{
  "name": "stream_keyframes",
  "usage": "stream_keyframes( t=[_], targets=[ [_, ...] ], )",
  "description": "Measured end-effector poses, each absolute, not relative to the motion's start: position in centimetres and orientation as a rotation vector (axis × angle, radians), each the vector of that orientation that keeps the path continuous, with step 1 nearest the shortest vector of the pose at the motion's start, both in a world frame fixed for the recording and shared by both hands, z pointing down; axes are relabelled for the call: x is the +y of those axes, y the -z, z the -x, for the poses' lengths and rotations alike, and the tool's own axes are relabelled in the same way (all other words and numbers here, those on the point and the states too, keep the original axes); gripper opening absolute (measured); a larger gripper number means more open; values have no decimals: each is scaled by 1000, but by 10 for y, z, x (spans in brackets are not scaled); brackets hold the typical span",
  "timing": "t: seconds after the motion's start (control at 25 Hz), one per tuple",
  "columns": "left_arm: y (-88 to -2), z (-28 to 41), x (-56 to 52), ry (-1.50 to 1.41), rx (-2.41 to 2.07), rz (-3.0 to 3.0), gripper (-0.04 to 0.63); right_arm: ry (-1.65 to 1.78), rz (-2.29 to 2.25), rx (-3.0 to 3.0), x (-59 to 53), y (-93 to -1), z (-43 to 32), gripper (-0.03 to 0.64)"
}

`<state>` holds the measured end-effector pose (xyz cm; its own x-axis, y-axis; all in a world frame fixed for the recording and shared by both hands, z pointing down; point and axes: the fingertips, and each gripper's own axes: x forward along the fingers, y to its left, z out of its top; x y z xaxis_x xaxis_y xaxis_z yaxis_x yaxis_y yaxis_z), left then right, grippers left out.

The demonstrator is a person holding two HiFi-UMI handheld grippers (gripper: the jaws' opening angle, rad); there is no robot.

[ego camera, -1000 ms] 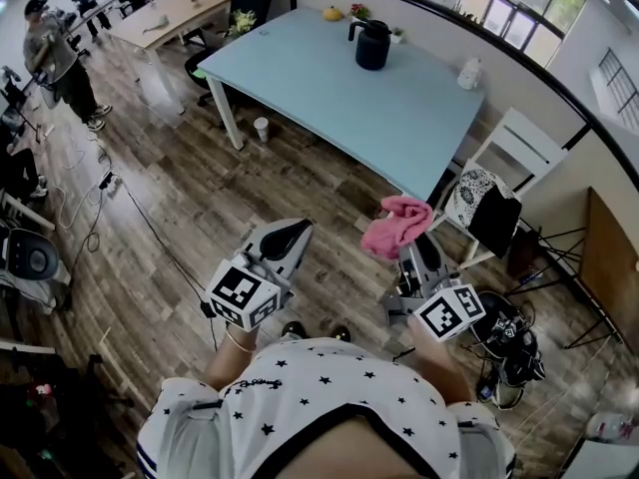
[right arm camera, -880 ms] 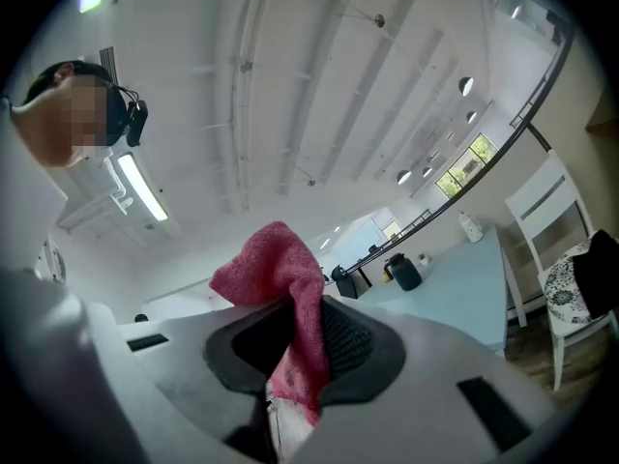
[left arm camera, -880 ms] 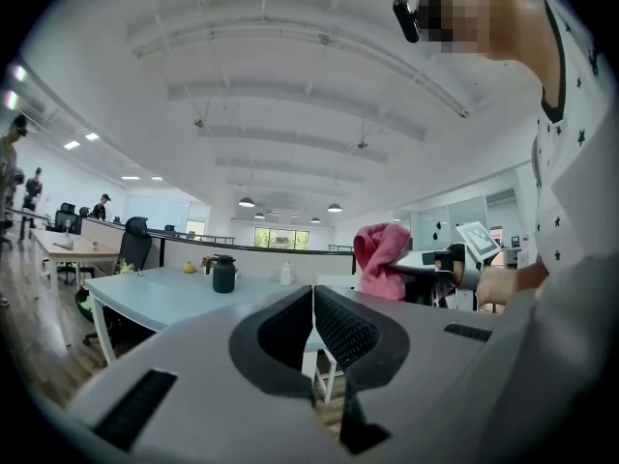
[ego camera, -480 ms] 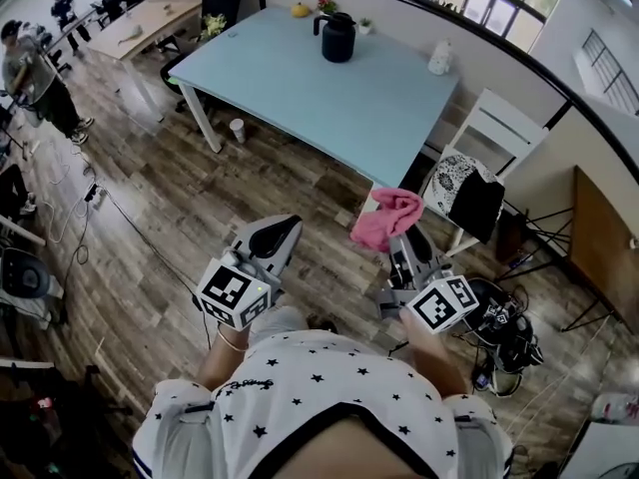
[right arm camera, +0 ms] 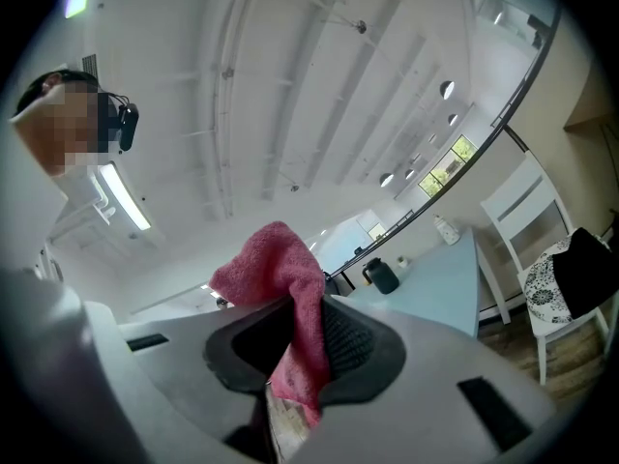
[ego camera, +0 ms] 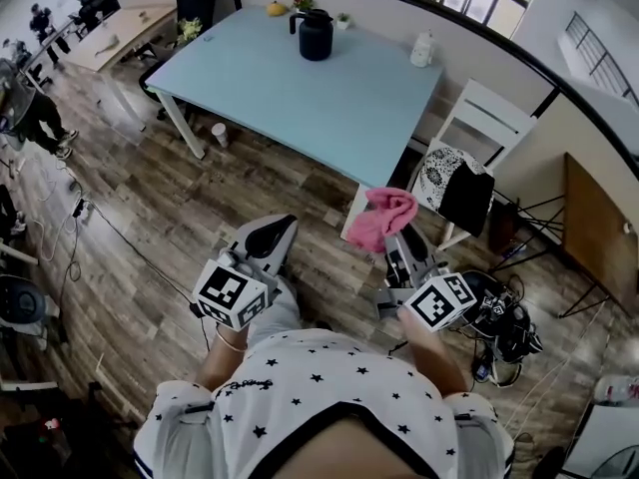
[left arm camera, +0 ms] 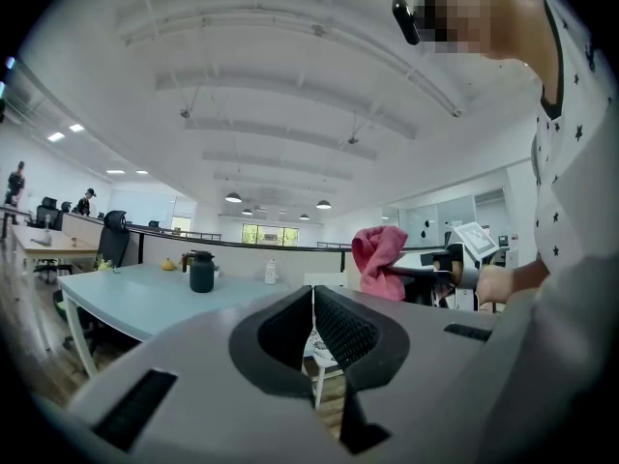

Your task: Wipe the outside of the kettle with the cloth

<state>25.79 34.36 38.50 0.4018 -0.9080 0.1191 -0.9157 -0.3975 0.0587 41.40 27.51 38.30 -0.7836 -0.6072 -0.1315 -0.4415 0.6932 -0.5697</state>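
Note:
The black kettle (ego camera: 315,35) stands at the far side of the pale blue table (ego camera: 300,88); it also shows small in the left gripper view as the kettle (left arm camera: 201,272) and in the right gripper view as the kettle (right arm camera: 382,275). My right gripper (ego camera: 397,245) is shut on the pink cloth (ego camera: 380,217), which bunches above its jaws as the cloth (right arm camera: 283,298). My left gripper (ego camera: 273,233) is shut and holds nothing, its jaws pressed together (left arm camera: 312,309). Both grippers are held over the wooden floor, well short of the table.
A white chair (ego camera: 477,138) with a black and patterned cloth on it stands right of the table's near corner. On the table's far edge sit a white bottle (ego camera: 422,50), a yellow thing (ego camera: 276,9) and small plants. A cup (ego camera: 219,134) stands on the floor. People stand far left.
The table and kettle have shifted left and up in the head view as the person moved closer. Both grippers keep their pose, and the cloth stays in the right one.

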Motion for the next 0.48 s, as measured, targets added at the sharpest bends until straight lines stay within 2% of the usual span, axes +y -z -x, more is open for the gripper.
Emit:
stream_keyframes(
  t=[0.48],
  targets=[
    [-388,-193,270,-44,-1610,-2564,31,744,891,2590,209,-384,-354,80]
  ],
)
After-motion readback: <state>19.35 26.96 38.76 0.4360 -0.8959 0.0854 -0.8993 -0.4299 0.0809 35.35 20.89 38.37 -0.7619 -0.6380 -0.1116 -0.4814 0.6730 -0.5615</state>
